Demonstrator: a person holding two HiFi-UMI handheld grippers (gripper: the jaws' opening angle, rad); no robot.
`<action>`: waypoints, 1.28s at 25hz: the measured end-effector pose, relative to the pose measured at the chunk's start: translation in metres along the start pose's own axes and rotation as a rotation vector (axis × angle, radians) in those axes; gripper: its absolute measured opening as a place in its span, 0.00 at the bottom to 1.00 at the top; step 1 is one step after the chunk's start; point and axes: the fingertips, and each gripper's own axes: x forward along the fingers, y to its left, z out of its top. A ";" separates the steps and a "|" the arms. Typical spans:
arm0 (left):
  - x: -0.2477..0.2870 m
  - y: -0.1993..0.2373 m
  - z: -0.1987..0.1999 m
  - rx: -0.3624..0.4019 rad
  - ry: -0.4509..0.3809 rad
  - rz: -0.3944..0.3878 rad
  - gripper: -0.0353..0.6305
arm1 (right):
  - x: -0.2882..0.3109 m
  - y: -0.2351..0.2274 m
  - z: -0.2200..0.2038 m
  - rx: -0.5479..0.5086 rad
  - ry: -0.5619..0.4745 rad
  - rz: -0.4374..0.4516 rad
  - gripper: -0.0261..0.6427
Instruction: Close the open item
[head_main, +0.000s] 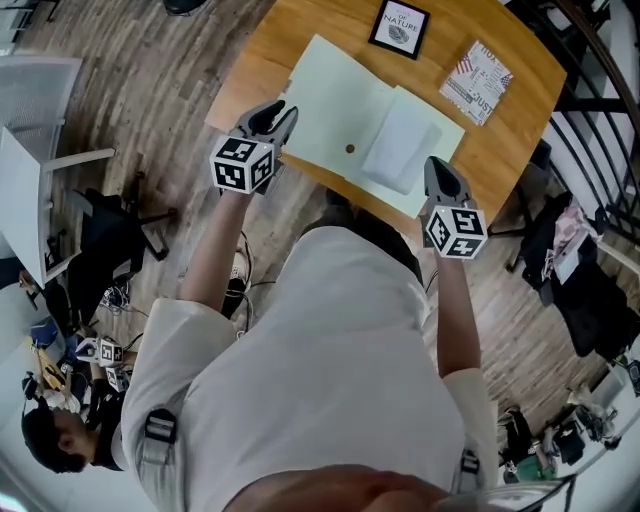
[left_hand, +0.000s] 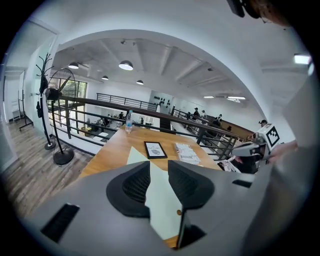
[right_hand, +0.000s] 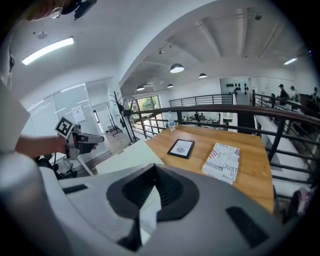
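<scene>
We are judging the folder (head_main: 330, 110) light, thin and floppy, likely sagging unless we are taking it by a flap's outer edge. It is lying spread open on the table (head_main: 300, 25) just ahead of both grippers, pale green, with a white sheet (head_main: 400, 150) on the half nearer the right gripper (head_main: 440, 172). That gripper is pinching the folder's near edge, jaws closed on it. The left gripper (head_main: 280, 115) is hovering at the other flap's edge, jaws apart, gripping nothing.

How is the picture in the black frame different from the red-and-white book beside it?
The framed picture has a black border round a pale middle; the book is white with red print. The book looks longer than the framed picture. Both lie flat, apart, on the wooden table.
</scene>
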 end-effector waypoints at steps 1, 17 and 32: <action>0.004 0.005 -0.003 -0.011 0.007 0.002 0.21 | 0.001 0.000 -0.002 -0.001 0.006 0.000 0.04; 0.054 0.068 -0.056 0.042 0.202 0.027 0.23 | 0.021 0.007 -0.027 -0.007 0.073 -0.014 0.04; 0.081 0.085 -0.086 0.004 0.329 -0.012 0.25 | 0.008 0.003 -0.038 0.003 0.077 -0.054 0.04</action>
